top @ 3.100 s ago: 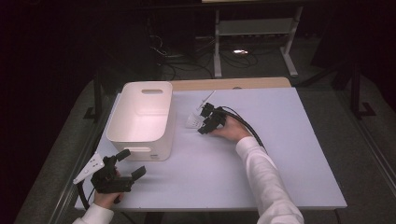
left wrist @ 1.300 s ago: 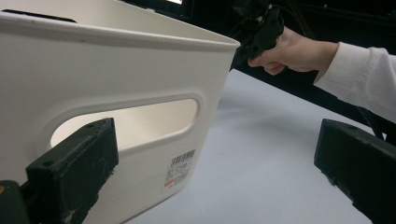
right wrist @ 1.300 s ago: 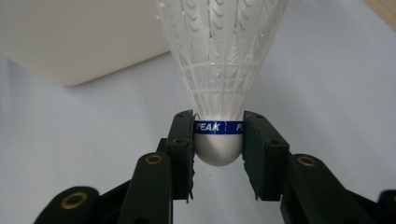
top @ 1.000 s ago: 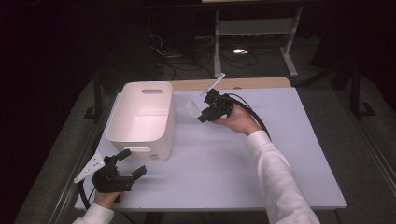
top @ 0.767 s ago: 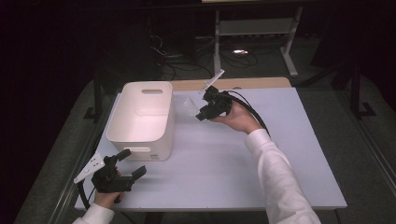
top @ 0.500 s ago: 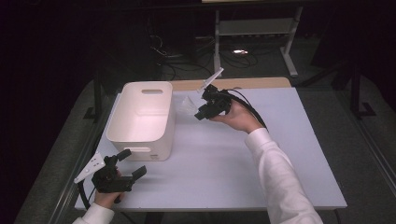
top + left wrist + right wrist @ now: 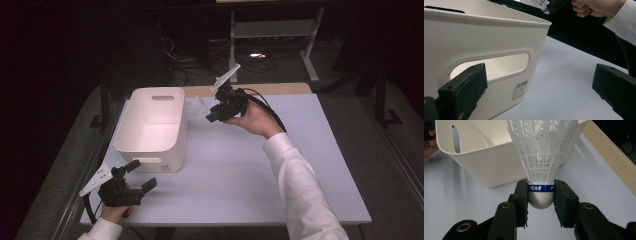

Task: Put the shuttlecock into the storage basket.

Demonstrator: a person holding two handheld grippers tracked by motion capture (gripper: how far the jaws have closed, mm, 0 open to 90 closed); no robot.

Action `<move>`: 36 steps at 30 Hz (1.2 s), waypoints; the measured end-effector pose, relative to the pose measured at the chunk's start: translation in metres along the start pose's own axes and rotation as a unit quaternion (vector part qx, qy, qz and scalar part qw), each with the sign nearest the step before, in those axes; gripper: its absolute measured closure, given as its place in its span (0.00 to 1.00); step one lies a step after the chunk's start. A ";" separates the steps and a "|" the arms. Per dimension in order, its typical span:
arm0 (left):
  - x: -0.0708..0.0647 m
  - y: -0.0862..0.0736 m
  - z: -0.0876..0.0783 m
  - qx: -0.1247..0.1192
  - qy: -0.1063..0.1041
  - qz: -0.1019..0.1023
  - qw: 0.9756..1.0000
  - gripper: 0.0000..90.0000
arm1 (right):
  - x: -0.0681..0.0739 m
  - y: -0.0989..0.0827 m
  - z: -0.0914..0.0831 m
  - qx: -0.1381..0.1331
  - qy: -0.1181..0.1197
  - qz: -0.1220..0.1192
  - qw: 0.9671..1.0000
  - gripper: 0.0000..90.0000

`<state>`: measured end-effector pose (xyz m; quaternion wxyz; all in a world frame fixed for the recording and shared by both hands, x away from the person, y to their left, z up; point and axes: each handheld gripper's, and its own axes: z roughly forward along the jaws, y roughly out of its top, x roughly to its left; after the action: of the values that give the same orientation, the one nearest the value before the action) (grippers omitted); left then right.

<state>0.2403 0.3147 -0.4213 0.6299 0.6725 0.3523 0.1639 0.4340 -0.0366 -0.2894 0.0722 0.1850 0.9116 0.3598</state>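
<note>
Two pads of your right gripper (image 7: pixel 541 195) are pinching the cork of the shuttlecock (image 7: pixel 541 157), feathers pointing away toward the white bin (image 7: pixel 486 157). You're holding it in the air just beside the bin's rim, so this looks like the carry step. Next you're probably needing to get it over the opening before letting go. Your left gripper (image 7: pixel 131 186) is sitting wide open, holding nothing, by the bin's near end.

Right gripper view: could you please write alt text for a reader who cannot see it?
The right claw, its two black jaws shut on the rounded white cork base, holds a white feathered shuttlecock with a blue band pointing skirt-first away from the camera. Behind it stands a cream plastic bin on a pale grey table with a wooden edge.
</note>
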 end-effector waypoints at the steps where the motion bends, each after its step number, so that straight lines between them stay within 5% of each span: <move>1: 0.000 0.000 0.000 0.000 0.000 0.000 1.000 0.00 | 0.000 0.001 -0.001 0.000 -0.002 -0.005 1.000 0.71; 36: -0.001 0.000 0.000 -0.003 0.001 -0.007 1.000 0.00 | 0.022 0.041 -0.001 -0.020 0.014 -0.029 0.999 0.71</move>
<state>0.2392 0.3141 -0.4210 0.6330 0.6679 0.3568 0.1611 0.4250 -0.0012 -0.2605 0.0734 0.1523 0.9100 0.3785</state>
